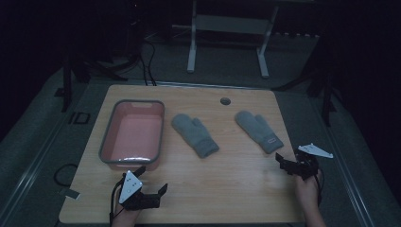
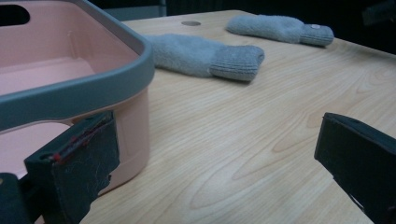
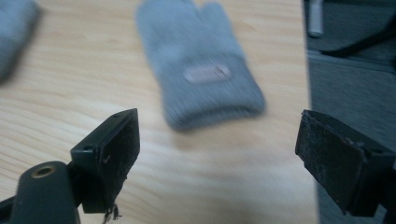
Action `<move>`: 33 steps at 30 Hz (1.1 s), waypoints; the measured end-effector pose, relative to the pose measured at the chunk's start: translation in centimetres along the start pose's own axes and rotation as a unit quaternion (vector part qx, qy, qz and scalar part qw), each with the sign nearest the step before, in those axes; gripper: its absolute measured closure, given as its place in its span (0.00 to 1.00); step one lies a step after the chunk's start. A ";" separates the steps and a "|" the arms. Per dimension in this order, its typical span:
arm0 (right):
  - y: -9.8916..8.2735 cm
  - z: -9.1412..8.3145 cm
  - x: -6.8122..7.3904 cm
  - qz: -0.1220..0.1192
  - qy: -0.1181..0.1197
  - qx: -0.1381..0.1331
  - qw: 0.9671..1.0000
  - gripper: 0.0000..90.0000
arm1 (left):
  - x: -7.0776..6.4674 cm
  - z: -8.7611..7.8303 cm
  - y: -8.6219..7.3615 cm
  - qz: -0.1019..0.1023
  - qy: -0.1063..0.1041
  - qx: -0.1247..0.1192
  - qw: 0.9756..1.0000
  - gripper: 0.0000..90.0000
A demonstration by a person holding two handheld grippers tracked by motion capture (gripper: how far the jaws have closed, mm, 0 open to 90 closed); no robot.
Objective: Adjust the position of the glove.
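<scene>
Mitten (image 3: 201,70) with label, slightly blurred, just ahead of right claw (image 3: 217,154), jaws apart, nothing between.

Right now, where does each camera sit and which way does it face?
High view: above the near edge, looking forward and down on the table; both hands, left gripper, right gripper.
Left gripper view: low, between open jaws, facing the pink tub.
Right gripper view: between open jaws, facing the labelled mitten.
Shared: both mittens; other mitten.
</scene>
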State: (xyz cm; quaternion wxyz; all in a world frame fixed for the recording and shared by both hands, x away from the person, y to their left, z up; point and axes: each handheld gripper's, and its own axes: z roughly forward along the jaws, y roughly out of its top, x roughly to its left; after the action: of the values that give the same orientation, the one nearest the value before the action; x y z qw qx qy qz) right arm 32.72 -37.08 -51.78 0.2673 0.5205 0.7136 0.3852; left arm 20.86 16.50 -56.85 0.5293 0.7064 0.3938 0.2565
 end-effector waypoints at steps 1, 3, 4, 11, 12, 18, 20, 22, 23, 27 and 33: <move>0.4 0.1 0.2 -0.004 0.005 0.000 1.000 0.15 | 0.0 0.0 0.0 0.001 0.001 -0.001 1.000 0.01; 1.2 0.3 0.9 -0.017 0.009 -0.003 1.000 0.15 | -0.1 0.0 0.0 0.002 0.000 0.001 1.000 0.01; 1.5 0.4 1.2 -0.026 0.011 -0.001 1.000 0.15 | -0.1 0.0 0.0 0.003 0.000 0.001 1.000 0.01; 4.0 1.5 3.3 -0.058 0.027 0.008 0.998 0.15 | 0.0 0.0 0.0 0.001 -0.001 0.001 1.000 0.01; 4.4 1.7 3.6 -0.058 0.037 0.006 0.998 0.15 | 0.0 0.0 0.0 0.001 -0.001 0.002 1.000 0.01; 5.7 2.7 5.4 -0.069 0.056 -0.002 0.996 0.15 | -0.1 0.0 0.0 0.004 -0.003 0.002 1.000 0.01; 6.4 3.2 6.4 -0.077 0.074 0.000 0.994 0.15 | -0.1 0.0 0.0 0.004 -0.003 0.003 1.000 0.01; 7.2 4.1 7.8 -0.089 0.091 -0.002 0.992 0.14 | -0.1 -0.1 0.0 0.005 -0.005 0.004 1.000 0.01; 7.2 4.1 7.8 -0.089 0.091 -0.002 0.992 0.14 | -0.1 -0.1 0.0 0.005 -0.005 0.004 1.000 0.01; 8.2 5.4 9.4 -0.087 0.120 -0.004 0.989 0.14 | -0.1 -0.1 0.0 0.007 -0.006 0.005 1.000 0.01; 9.2 8.5 12.6 -0.099 0.141 0.010 0.985 0.14 | -0.1 -0.2 0.0 0.005 -0.011 0.005 1.000 0.01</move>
State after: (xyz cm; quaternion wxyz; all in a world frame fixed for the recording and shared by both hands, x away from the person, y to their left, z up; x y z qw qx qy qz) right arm 40.34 -21.32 -48.68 0.1958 0.3909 0.7957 0.4191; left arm 20.67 16.46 -56.77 0.5283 0.7139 0.3860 0.2495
